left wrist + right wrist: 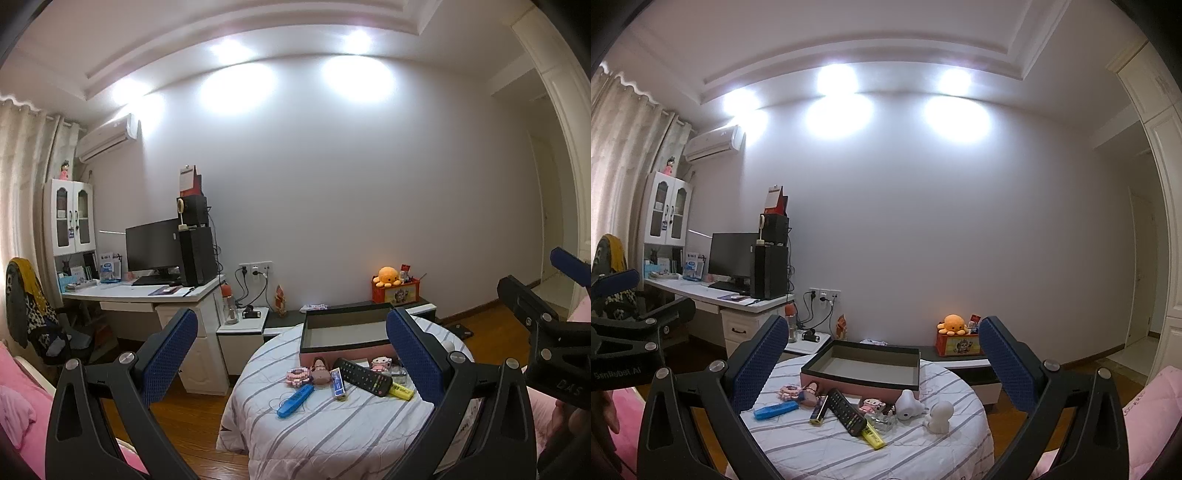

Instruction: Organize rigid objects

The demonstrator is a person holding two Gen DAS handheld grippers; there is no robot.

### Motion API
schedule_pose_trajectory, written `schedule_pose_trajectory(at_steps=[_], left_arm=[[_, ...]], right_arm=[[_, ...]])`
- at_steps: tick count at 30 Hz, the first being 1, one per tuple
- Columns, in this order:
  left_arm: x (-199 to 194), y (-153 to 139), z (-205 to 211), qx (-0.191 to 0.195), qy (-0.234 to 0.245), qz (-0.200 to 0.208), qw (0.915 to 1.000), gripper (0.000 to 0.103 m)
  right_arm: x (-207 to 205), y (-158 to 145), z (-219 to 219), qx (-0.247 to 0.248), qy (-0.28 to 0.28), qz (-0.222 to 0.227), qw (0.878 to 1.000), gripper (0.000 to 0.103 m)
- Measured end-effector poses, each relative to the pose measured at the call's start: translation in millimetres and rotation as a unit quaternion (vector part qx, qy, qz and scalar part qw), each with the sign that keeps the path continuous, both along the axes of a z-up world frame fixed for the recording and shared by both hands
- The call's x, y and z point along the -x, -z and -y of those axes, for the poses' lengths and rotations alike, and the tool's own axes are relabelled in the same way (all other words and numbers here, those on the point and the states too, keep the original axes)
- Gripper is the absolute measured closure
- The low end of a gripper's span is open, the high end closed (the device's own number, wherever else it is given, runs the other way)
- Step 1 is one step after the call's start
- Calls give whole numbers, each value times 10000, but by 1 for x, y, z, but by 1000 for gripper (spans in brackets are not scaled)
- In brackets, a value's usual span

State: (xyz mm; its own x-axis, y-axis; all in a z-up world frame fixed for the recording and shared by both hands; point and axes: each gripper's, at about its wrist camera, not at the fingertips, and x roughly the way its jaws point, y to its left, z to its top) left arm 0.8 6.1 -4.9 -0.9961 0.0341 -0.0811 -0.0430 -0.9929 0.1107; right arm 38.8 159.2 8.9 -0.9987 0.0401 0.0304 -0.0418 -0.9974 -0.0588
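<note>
A round table under a striped cloth (332, 439) (812, 454) carries an open pink box with a dark rim (347, 347) (849, 386). In front of the box lie a black remote (364, 376) (846, 411), a blue bar (295, 398) (775, 410), a yellow highlighter (402, 391) (873, 439), pink toys (299, 376) (792, 392) and two white figures (938, 415). My left gripper (292, 332) and right gripper (883, 336) hover level, short of the table. Both are open wide with nothing between their blue pads.
A white desk (147, 291) with a monitor and a computer tower stands at the left. A low cabinet (960, 363) behind the table holds an orange plush (386, 277). Pink bedding (18, 406) (1152, 406) flanks both sides. The floor is wood.
</note>
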Motion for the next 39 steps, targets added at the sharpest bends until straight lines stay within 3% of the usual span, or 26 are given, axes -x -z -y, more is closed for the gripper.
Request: schedule_pose_trajectory(at_steps=[39], left_arm=[[0, 3, -3, 95, 30, 52, 9999, 0]], right_arm=[[-1, 0, 0, -35, 121, 17, 9999, 0]])
